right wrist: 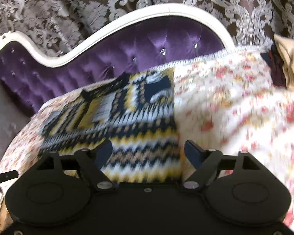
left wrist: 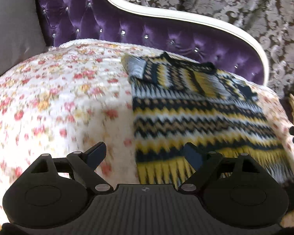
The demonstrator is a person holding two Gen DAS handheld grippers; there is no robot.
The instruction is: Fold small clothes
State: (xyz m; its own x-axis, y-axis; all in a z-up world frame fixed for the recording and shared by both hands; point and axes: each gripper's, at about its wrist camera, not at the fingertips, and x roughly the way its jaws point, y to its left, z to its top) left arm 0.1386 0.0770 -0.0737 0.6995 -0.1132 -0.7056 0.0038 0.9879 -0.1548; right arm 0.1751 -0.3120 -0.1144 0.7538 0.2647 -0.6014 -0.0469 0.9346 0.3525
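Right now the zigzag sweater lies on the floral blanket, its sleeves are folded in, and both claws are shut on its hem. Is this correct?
Not quite. Both wrist views show the left claw and right claw open and holding nothing. The zigzag sweater does lie on the floral blanket, sleeves folded in.

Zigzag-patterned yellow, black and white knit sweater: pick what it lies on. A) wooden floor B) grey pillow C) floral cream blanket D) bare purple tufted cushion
C: the zigzag-patterned yellow, black and white knit sweater lies spread flat on the floral cream blanket, in front of the purple tufted backrest.
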